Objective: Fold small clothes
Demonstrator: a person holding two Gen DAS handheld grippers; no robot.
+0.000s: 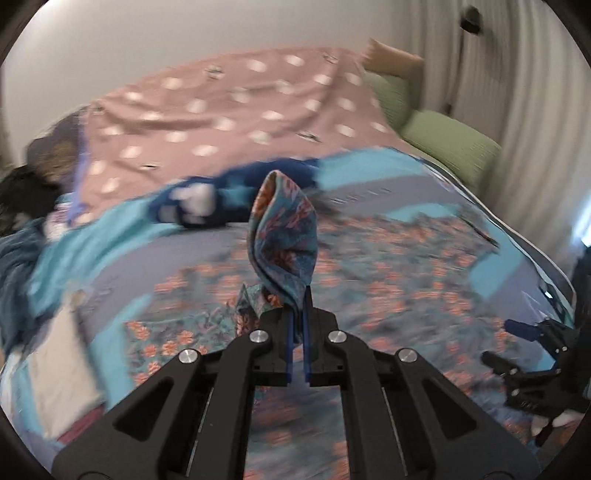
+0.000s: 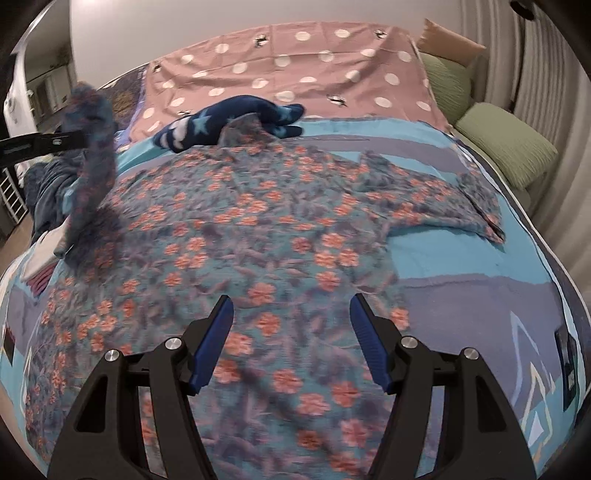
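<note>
pinching a raised fold of the floral garment [image 1: 284, 236], left claw [image 1: 299, 314]; right claw [image 2: 291, 332] gapes above it.

Bed [image 2: 461, 273], green pillows [image 2: 506, 144], pale wall [image 2: 221, 18]

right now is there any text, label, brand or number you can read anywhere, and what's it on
None can be read.
Floral garment: flower print only, no tag showing.
Navy star-patterned item: stars, no letters.
Pink dotted sheet: small dark motifs, too small and blurred to tell whether any hold lettering.
Left gripper and right gripper: no markings legible.
</note>
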